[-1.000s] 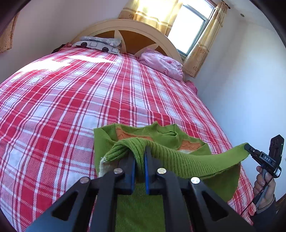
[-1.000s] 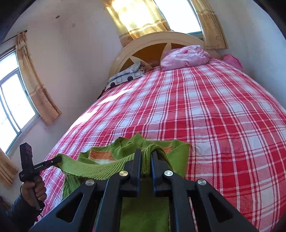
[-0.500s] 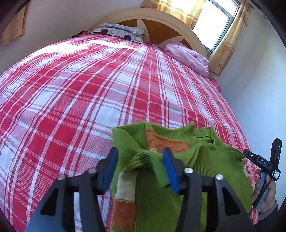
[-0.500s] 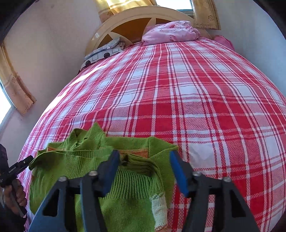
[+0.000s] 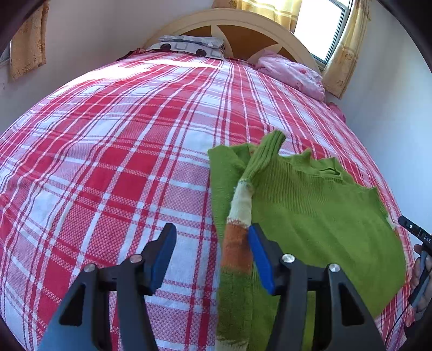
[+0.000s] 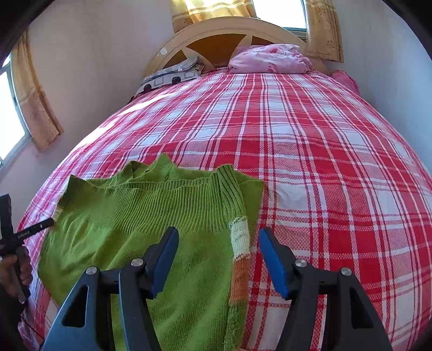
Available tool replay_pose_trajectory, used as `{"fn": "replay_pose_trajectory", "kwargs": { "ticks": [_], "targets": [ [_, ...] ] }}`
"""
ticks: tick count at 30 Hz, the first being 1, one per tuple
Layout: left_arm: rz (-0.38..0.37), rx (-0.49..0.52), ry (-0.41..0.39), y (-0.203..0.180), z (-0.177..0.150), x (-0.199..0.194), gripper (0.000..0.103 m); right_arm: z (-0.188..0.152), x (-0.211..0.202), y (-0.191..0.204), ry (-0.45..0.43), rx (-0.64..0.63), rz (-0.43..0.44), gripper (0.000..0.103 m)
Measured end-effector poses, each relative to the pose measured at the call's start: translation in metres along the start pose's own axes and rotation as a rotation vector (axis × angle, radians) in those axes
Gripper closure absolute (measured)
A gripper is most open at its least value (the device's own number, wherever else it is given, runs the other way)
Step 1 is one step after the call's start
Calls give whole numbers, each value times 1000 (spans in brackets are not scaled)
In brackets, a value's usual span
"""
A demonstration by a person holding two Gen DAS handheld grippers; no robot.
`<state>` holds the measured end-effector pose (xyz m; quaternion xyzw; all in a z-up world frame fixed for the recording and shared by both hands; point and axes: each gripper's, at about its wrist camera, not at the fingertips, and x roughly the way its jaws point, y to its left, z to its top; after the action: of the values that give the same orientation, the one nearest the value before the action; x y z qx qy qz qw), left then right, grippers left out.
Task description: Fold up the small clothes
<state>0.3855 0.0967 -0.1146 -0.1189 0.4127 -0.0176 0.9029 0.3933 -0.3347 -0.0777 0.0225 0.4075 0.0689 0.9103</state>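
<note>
Left wrist view: green sweater (image 5: 310, 205) lies folded on the bed (image 5: 121, 140), left gripper (image 5: 212, 256) open; right gripper (image 6: 218, 259) closing, gripping nothing.

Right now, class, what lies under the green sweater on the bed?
The green sweater rests flat on the red plaid bedspread, which shows all around it. It has been folded over itself, so its lower layer, and the bedspread beneath, are covered.

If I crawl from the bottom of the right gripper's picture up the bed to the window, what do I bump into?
Right gripper → green sweater → plaid bedspread → pink pillow → headboard → curtains.
</note>
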Motion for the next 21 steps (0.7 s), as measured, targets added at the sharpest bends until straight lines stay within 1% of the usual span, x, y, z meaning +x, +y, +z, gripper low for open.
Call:
{"fn": "replay_pose_trajectory", "kwargs": {
  "ticks": [2, 3, 6, 8, 9, 10, 12, 13, 14, 16, 17, 19, 20, 21],
  "targets": [
    [31, 27, -40, -6, 10, -1, 45, 8, 10, 8, 16, -48, -39, 54],
    [36, 47, -63, -12, 16, -1, 45, 13, 17, 11, 31, -59, -41, 62],
    [37, 103, -76, -26, 29, 9, 41, 20, 47, 19, 98, -99, -35, 63],
    [92, 117, -85, -32, 30, 19, 41, 18, 68, 24, 147, -135, -77, 66],
    [142, 129, -74, -33, 29, 28, 40, 16, 81, 22, 181, -131, -115, 67],
    [192, 124, -56, -31, 27, 37, 39, 18, 85, 19, 163, -124, -132, 67],
    [215, 76, -2, -20, 23, 53, 28, 25, 90, 13, 158, -103, -152, 67],
    [198, 26, 16, -10, 22, 59, 25, 27, 90, 11, 158, -87, -156, 67],
    [187, -24, 16, -1, 24, 57, 17, 29, 89, 11, 156, -82, -166, 67],
    [165, -76, 27, 9, 25, 57, 15, 28, 74, 22, 133, -96, -185, 67],
    [156, -83, 26, 11, 24, 56, 15, 25, 61, 31, 123, -91, -142, 67],
    [146, -81, 16, 12, 20, 49, 15, 16, 39, 53, 126, -76, 1, 67],
    [140, -79, 9, 12, 17, 44, 15, 8, 31, 65, 142, -76, 80, 67],
    [140, -86, -7, 13, 15, 38, 16, -1, 29, 81, 180, -91, 152, 67]
  ]
}}
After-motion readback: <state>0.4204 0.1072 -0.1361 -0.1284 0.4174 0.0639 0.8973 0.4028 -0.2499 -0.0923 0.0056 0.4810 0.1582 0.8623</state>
